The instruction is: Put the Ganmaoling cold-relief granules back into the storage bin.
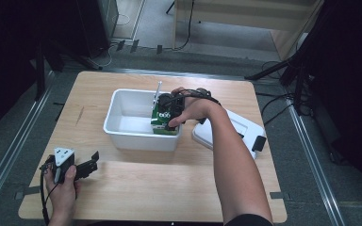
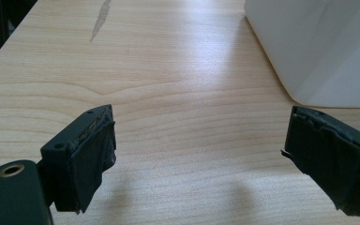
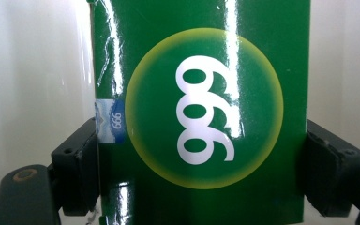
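Wooden table (image 1: 136,188): right gripper (image 1: 172,113) clamping green carton (image 3: 201,117) inside white tub (image 1: 122,134); left gripper (image 2: 201,159) spread near front-left corner.

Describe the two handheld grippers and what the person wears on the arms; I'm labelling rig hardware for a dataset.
Both grippers are black. The left gripper carries a grey three-cornered plate on top and trails a black cable. Its fingers are blocky, faced with worn, frayed dark pads, and a brass-ringed hole sits in the body. The right gripper has matching black fingers. A dark sleeve edge shows at the right upper arm; the forearms are unsleeved.
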Tool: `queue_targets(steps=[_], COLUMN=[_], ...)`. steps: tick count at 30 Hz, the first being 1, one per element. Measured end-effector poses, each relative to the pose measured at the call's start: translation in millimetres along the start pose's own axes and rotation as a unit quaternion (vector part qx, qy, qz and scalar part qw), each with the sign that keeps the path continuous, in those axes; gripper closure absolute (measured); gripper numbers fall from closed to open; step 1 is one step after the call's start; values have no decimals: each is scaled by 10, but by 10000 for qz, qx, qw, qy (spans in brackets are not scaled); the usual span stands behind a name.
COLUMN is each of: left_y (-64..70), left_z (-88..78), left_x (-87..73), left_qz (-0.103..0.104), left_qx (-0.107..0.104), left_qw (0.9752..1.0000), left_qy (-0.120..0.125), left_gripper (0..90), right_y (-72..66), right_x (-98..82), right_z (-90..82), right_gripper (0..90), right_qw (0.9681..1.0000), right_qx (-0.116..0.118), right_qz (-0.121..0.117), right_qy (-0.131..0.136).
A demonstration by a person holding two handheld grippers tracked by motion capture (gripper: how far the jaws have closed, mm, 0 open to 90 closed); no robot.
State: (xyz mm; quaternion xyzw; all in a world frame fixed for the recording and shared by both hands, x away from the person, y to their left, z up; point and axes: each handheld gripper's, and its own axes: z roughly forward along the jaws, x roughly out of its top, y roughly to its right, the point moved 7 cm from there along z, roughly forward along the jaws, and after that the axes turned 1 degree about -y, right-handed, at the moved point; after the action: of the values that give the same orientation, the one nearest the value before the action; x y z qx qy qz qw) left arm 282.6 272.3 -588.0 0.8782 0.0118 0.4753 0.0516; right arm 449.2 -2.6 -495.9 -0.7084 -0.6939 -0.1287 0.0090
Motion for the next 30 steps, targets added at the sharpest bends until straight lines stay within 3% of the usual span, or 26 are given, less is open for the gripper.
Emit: queue_targets(steps=[1,3,5,7,8,16,20,30], left_y=[0,0,0,0,-1,-3,-2,-1], left_z=[0,0,-1,-1,-1,-1,2,3], left_x=[0,0,-1,0,0,2,4,5], left_qz=[0,2,16,15,10,4,-3,-10], left_qx=[-5,-6,-6,-4,-2,3,2,-3], left_qw=[10000,10000,10000,10000,10000,10000,10000,10000], left_qy=[-4,-6,-13,-8,-5,-4,0,4], left_gripper=[97,97,97,97,97,97,97,97], right_y=[-17,-4,-17,-6,-15,-13,-25,-6], right_x=[-11,-9,-20,-20,-31,-43,-69,-85], right_z=[3,25,36,55,53,93,97,-31], right_gripper=[149,148,147,146,146,145,138,142], right_qw=[9999,10000,9999,10000,9998,9999,9997,9999], right_qx=[17,10,17,39,32,60,42,0], right_qz=[95,-10,88,9,103,42,110,171], right_qy=[-72,-62,-115,-90,-151,-111,-224,-5])
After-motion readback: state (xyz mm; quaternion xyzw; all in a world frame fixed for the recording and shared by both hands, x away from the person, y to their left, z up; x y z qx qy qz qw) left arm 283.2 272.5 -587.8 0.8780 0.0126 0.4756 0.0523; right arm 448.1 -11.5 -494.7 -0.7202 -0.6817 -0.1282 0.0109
